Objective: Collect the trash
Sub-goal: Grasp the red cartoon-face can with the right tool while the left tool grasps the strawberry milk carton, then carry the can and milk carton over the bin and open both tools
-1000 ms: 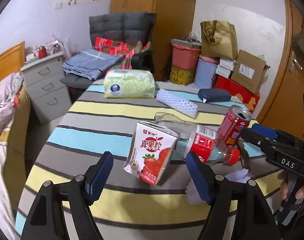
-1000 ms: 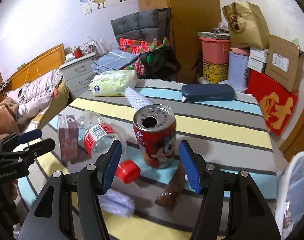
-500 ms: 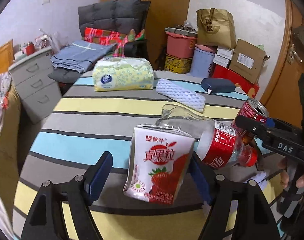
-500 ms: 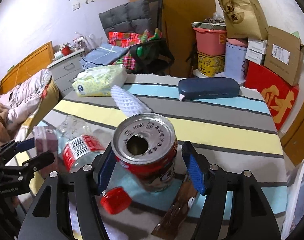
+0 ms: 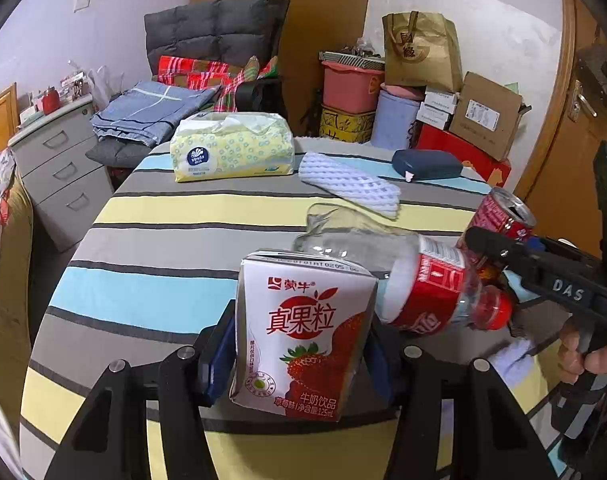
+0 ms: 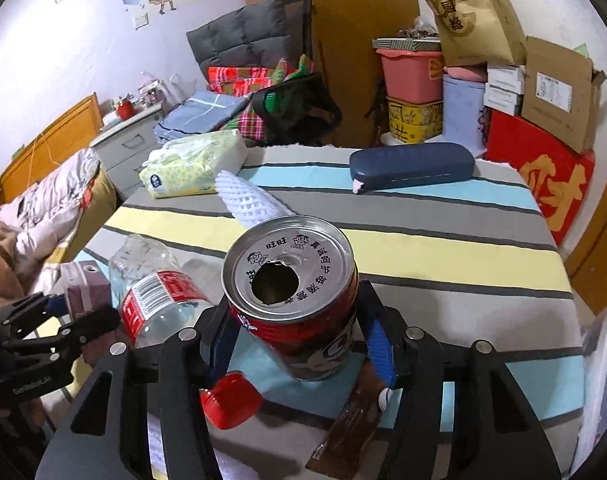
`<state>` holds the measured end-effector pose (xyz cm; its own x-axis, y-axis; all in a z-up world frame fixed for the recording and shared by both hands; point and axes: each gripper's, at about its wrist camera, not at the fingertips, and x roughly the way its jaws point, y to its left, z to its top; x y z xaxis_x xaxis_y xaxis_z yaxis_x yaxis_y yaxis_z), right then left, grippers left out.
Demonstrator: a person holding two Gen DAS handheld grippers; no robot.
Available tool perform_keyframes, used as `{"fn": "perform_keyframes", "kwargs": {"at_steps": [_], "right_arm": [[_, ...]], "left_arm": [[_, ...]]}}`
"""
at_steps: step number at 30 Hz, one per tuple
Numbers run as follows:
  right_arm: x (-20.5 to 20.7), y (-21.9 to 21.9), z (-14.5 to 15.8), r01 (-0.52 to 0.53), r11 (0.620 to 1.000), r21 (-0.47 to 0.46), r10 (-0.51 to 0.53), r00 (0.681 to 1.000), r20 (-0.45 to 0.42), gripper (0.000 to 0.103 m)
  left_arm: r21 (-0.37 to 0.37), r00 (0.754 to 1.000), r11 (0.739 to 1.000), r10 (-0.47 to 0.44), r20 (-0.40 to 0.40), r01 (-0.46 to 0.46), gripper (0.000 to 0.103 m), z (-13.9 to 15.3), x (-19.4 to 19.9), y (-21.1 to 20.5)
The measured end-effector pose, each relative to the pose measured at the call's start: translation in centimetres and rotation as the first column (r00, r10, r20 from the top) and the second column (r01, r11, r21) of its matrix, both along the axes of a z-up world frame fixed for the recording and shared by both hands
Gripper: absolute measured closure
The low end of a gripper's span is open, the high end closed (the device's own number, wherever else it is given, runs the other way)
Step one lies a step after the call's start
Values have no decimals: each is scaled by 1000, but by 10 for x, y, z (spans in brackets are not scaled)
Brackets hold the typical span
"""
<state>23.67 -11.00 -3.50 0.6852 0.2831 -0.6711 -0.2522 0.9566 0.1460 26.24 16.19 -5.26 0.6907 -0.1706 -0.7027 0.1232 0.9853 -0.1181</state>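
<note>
i am working the pick-up step of the trash collection, both hands at once. the left gripper (image 5: 299,364) has just been closing and its blue pads are now pressing on the two sides of the strawberry milk carton (image 5: 303,336), which is standing near the near edge of the striped table (image 5: 163,236). the right gripper (image 6: 299,344) has also just been closing around the red can (image 6: 295,300), standing upright near the same edge; its pads are sitting at the can's sides, though i cannot tell whether they are pressing yet. the plastic bottle (image 5: 419,284) is lying between the two (red cap toward me). next, i judge, i am needing a firm right grip, then a straight lift of both items clear of the bottle.
</note>
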Motion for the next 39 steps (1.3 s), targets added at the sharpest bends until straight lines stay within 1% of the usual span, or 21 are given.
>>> {"fn": "perform_keyframes", "kwargs": {"at_steps": [2,5,9,18,24,30,33,39], "right_arm": [[-2,2,0,-7,1000,-10,7,1000,4,46],[-4,1,1,-9,1000,-3,9,1000,4,46],[-10,-2,10,0,1000,4,0,999,32,46],[-30,-17,23,11,1000,24,-13,998,69,46],[-44,-33,33,39,998,43,-43,995,92,46],[-59,-54,41,77,995,62,-84,990,117,46],[-67,-67,44,104,993,54,-110,986,128,46],[-81,-101,51,174,982,72,-182,972,145,46]], "left_arm": [[-7,1000,1000,5,3,-5,47,2,-5,-1],[-5,1000,1000,18,8,-18,47,7,-12,-5],[2,999,1000,28,28,-28,47,18,-23,-11],[2,996,1000,5,88,-5,47,49,-54,-35],[8,992,999,-40,118,39,47,65,-69,-61],[11,985,995,-99,145,98,47,78,-82,-95],[11,980,992,-126,157,126,47,84,-86,-114],[25,966,981,-194,172,192,47,92,-96,-157]]}}
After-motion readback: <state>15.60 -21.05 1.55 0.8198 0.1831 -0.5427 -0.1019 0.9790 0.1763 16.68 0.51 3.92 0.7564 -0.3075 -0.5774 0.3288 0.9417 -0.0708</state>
